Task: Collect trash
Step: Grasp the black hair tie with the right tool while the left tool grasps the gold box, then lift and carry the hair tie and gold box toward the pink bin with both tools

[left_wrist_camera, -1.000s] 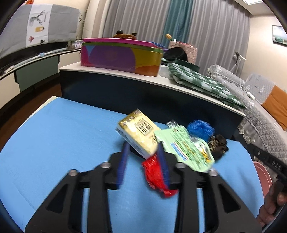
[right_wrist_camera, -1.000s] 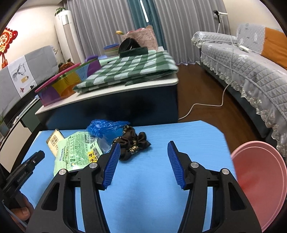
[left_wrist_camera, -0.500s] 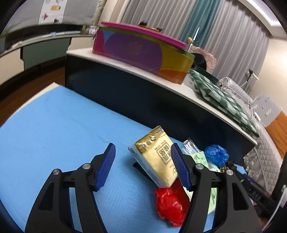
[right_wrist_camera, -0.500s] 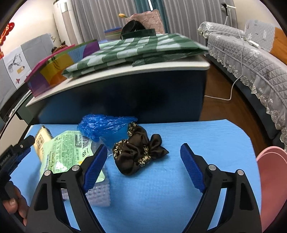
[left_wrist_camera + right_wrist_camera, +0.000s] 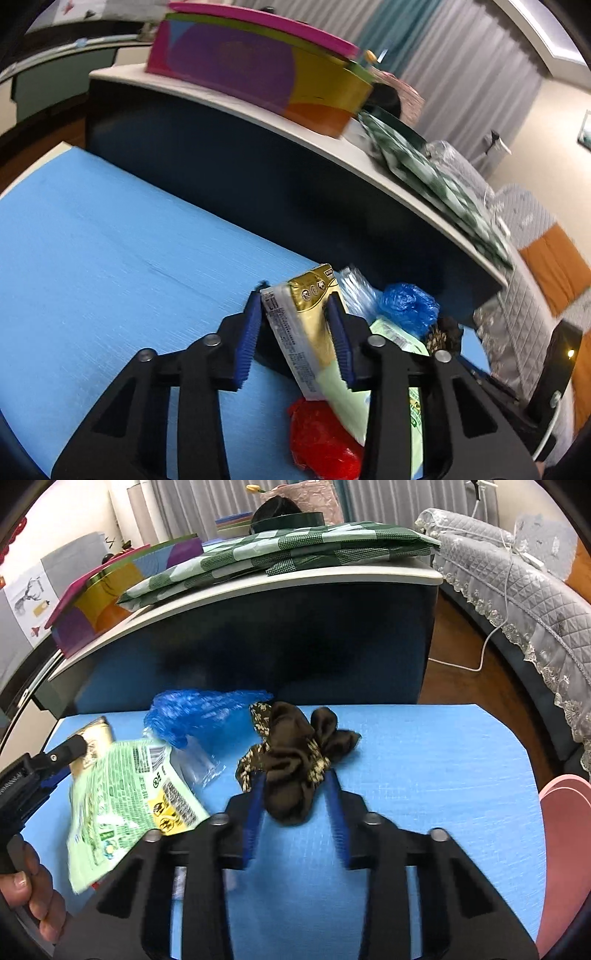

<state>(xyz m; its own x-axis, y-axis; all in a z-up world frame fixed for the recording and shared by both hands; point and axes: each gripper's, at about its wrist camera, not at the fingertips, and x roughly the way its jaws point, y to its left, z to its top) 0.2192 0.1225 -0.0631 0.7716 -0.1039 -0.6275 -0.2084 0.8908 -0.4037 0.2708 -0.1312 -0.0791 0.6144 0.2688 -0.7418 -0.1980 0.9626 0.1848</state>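
Note:
My left gripper (image 5: 293, 302) is shut on a gold and white carton (image 5: 301, 325), its blue pads on both sides. A red wrapper (image 5: 321, 439), a green packet (image 5: 391, 336) and a blue plastic bag (image 5: 408, 308) lie beside it on the blue table (image 5: 110, 258). In the right wrist view my right gripper (image 5: 293, 786) is shut on a brown scrunchie (image 5: 295, 760), with a pad on each side. The green packet (image 5: 122, 801), the blue bag (image 5: 195, 716) and the carton (image 5: 92, 742) lie to its left.
A pink bin (image 5: 565, 856) stands at the table's right edge. Behind the table a dark counter (image 5: 258, 642) carries a colourful box (image 5: 258, 70) and a green checked cloth (image 5: 280, 554). A grey sofa (image 5: 517, 579) is at the right.
My left gripper moved forward and closed its pads on the carton. My right gripper moved forward and closed around the brown scrunchie.

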